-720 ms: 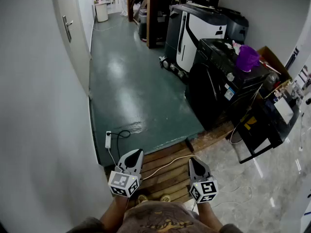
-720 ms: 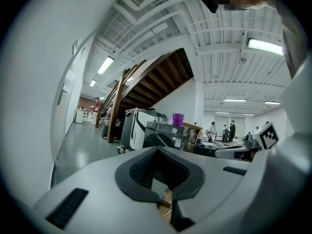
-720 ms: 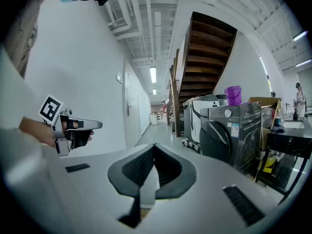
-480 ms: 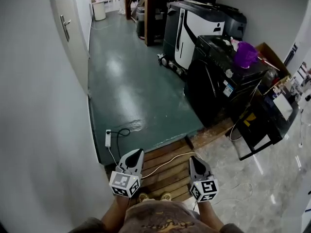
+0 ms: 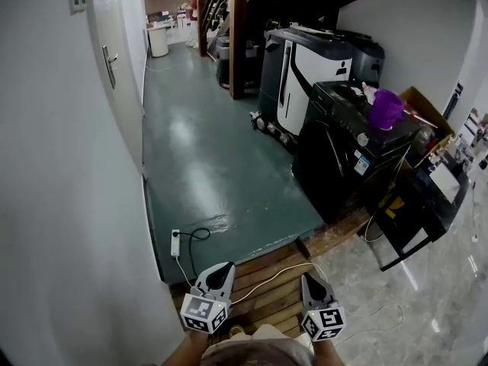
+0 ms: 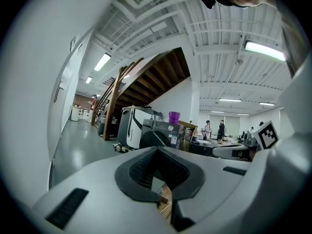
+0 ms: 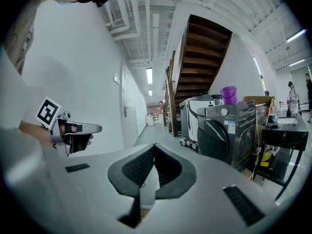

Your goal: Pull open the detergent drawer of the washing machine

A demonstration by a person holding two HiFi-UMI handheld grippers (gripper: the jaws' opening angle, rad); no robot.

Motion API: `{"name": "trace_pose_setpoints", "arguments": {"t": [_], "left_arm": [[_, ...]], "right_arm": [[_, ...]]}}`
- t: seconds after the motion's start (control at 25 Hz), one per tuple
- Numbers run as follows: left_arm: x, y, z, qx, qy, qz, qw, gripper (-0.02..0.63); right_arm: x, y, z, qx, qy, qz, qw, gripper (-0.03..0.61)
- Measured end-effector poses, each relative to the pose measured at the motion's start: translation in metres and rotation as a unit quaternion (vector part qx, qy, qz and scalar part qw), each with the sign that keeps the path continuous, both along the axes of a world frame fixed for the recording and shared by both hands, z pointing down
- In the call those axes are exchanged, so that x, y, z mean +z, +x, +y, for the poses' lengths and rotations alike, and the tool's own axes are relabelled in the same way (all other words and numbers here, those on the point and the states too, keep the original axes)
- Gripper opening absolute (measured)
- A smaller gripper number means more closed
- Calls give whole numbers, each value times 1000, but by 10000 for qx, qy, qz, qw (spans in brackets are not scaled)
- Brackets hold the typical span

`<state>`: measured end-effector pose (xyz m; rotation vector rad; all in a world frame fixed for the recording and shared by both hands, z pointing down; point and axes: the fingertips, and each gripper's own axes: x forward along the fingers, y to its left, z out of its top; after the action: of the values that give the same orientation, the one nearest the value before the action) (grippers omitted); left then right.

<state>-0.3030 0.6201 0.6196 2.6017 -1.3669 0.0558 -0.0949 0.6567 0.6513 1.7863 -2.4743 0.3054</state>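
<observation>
In the head view the washing machine (image 5: 339,155), a dark front-loader with a purple tub (image 5: 386,107) on its top, stands at the far right, across a stretch of green floor (image 5: 206,151). The left gripper (image 5: 221,270) and right gripper (image 5: 309,281) hang close to the person's body over a wooden platform (image 5: 267,277), well apart from the machine. The detergent drawer cannot be picked out at this size. It is judged to sit in the control strip along the top of the front, beside the round knob (image 5: 362,139).

In the left gripper view the jaws are clenched tip to tip with nothing between them. The washing machine (image 6: 161,136) shows small beyond and above the tips, slightly to the right.

In the right gripper view the jaws are likewise closed and empty. The washing machine (image 7: 226,130) stands far off to their right, its front turned toward the camera.

As a judgement, the drawer is a light, rigid plastic tray on short guides. It should slide with little force but bind if pulled crooked. Its front is smooth and likely slippery, so the recess or lip at the edge of its face is the place to hook or pinch, and the pull should run straight out.
</observation>
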Motion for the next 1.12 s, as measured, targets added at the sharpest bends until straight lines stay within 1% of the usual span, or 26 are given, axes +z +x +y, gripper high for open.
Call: {"name": "trace_pose_setpoints", "arguments": {"t": [0.32,0.56,0.84,1.12], "left_arm": [[5,-6,-8,219,-17,40,9997,21],[6,4,-29,344,-13,71,9994,20],[8,16,-79,416,-44,69,9991,20],[8,28,-153,372,-4,102,9993,20]], "right_arm": [[6,-21,3,68,-67,26,10000,2],[5,-17,-10,129,-67,63,9999,2],[12,-9,-59,155,-167,55,9997,2],[12,-1,-134,47,-113,21,9999,2]]}}
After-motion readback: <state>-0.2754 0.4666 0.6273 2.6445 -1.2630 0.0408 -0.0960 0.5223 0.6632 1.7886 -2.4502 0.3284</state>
